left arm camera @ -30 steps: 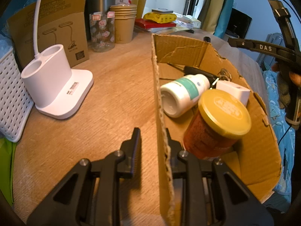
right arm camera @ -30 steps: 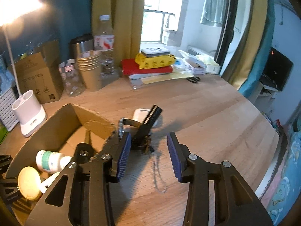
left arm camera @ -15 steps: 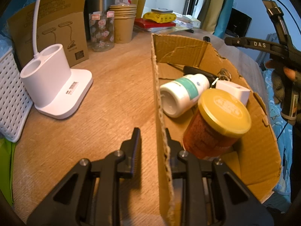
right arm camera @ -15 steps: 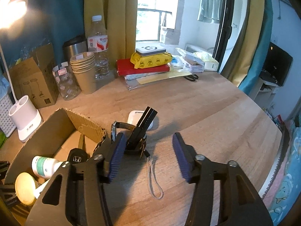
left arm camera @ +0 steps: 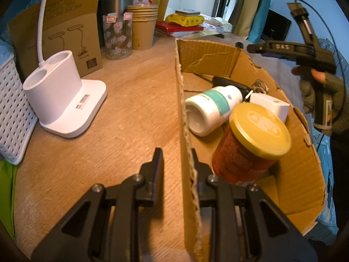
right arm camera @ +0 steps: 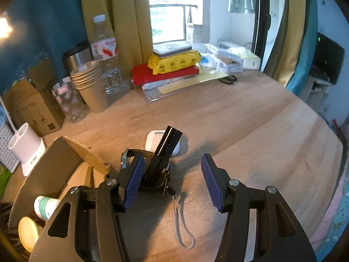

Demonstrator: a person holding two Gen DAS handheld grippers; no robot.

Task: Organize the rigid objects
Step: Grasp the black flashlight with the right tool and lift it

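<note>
Cardboard box [left arm camera: 218,59] sits on wooden tabletop [left arm camera: 122,118], open-topped, torn rim; left gripper [left arm camera: 177,163] straddles its near wall, one finger outside, one inside, narrow gap, whether the pads actually press the cardboard I cannot tell. Inside: white bottle with green label [left arm camera: 211,109] on its side, jar with yellow lid [left arm camera: 250,146] tilted, white block [left arm camera: 270,107], car key [left arm camera: 229,83]. Right gripper [right arm camera: 172,179] hovers above table, fingers wide, holding nothing; below it a black folding tool [right arm camera: 163,157] with grey lanyard [right arm camera: 181,222], white earbud case [right arm camera: 152,139] just behind. Room: white lamp base [left arm camera: 63,100] at 10 o'clock of box, paper cup stack [right arm camera: 89,83], water bottle [right arm camera: 106,52], steel tumbler [left arm camera: 115,2], red book pile [right arm camera: 165,72], scissors [right arm camera: 229,79]; yellow curtains [right arm camera: 122,11], window [right arm camera: 168,21] at 12 o'clock.
</note>
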